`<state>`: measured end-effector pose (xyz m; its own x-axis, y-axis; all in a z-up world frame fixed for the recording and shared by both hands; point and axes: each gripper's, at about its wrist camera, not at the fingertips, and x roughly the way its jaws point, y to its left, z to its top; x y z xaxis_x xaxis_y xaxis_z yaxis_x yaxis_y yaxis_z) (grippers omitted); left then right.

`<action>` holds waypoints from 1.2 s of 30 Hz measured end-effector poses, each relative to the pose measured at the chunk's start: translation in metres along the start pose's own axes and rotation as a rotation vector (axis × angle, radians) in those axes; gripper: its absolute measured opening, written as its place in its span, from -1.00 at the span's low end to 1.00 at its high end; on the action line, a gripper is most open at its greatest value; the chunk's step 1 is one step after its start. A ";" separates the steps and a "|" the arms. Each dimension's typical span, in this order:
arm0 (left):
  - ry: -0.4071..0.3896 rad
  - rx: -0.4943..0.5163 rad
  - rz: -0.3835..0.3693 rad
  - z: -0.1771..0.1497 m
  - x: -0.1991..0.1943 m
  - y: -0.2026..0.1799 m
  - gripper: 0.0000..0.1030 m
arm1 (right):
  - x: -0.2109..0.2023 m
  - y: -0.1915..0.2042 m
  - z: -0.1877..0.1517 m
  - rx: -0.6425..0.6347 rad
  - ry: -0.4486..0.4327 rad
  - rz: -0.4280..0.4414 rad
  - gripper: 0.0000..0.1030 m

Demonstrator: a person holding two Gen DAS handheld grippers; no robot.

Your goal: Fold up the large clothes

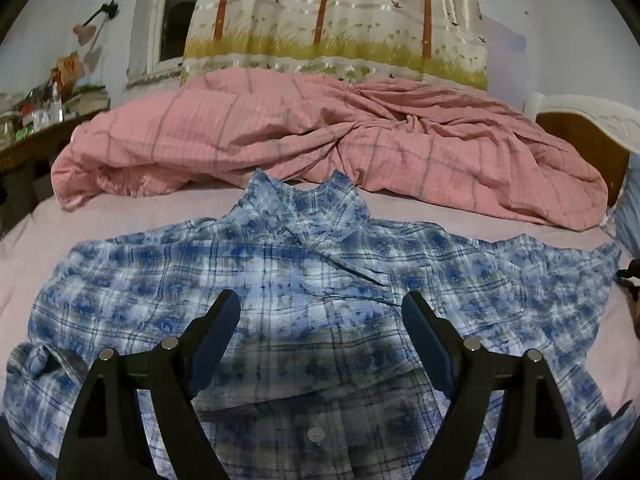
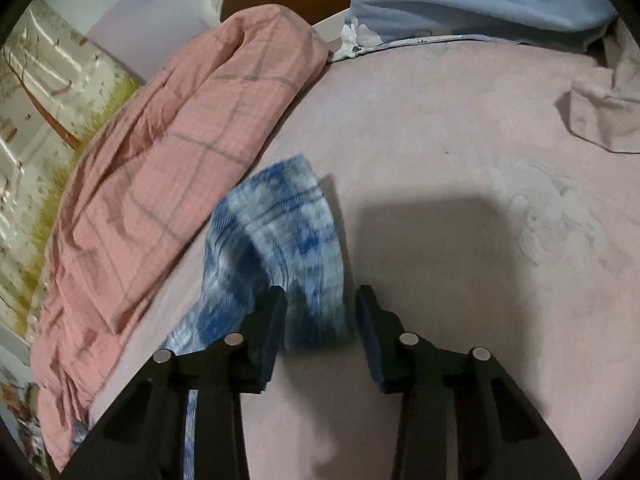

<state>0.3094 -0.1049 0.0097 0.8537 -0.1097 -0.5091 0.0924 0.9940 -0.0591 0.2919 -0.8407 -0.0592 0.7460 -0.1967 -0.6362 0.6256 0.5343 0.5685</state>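
Two pairs of tongs work over one blue plaid shirt (image 1: 320,264), which lies spread front-up on the bed (image 1: 120,216), collar toward the bunched pink quilt (image 1: 320,128). The left tongs (image 1: 320,312) hang released, wide apart above the button placket, probably ready to pin the middle. The right tongs (image 2: 320,304) stand only partly parted around the end of a sleeve (image 2: 288,240); the pads are not yet pressing it, seemingly so the sleeve can be carried inward for a fold.
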 end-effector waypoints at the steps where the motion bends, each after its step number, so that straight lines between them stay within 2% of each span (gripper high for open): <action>1: -0.006 0.007 0.004 0.000 -0.001 -0.001 0.58 | -0.001 -0.006 -0.001 0.022 0.001 0.003 -0.80; 2: -0.015 0.012 0.009 0.000 -0.003 -0.002 0.58 | -0.001 -0.008 -0.001 0.034 0.015 0.035 -0.92; 4: -0.033 0.017 0.015 0.002 -0.008 -0.001 0.58 | -0.011 -0.010 -0.002 0.030 0.020 0.099 -0.94; 7: -0.069 0.020 0.032 0.004 -0.016 0.001 0.58 | -0.043 0.010 -0.004 -0.052 -0.059 0.135 -0.94; 10: -0.084 0.021 0.026 0.006 -0.021 0.000 0.58 | -0.093 0.049 -0.011 -0.212 -0.147 0.128 -0.95; 17: -0.128 0.060 0.022 0.011 -0.038 -0.011 0.58 | -0.166 0.139 -0.040 -0.391 -0.163 0.319 -0.95; 23: -0.175 0.058 0.025 0.024 -0.061 -0.011 0.58 | -0.209 0.219 -0.109 -0.575 -0.119 0.474 -0.94; 25: -0.186 0.041 0.009 0.029 -0.068 -0.006 0.58 | -0.227 0.260 -0.142 -0.666 -0.085 0.544 -0.94; 27: -0.196 0.030 0.003 0.034 -0.075 -0.001 0.58 | -0.241 0.296 -0.173 -0.738 -0.062 0.578 -0.94; 30: -0.177 0.014 -0.045 0.045 -0.082 0.012 0.58 | -0.255 0.347 -0.216 -0.801 -0.013 0.624 -0.94; 33: -0.091 0.009 0.004 0.057 -0.078 0.026 0.58 | -0.253 0.398 -0.265 -0.836 0.088 0.629 -0.94; 35: -0.049 0.005 0.117 0.059 -0.069 0.037 0.58 | -0.245 0.423 -0.301 -0.846 0.136 0.616 -0.94; 36: -0.050 -0.004 0.130 0.059 -0.064 0.045 0.58 | -0.238 0.430 -0.316 -0.851 0.155 0.605 -0.94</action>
<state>0.2895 -0.0529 0.0902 0.8827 0.0207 -0.4695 -0.0228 0.9997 0.0013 0.3111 -0.3044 0.1723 0.8052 0.3706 -0.4630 -0.2520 0.9205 0.2985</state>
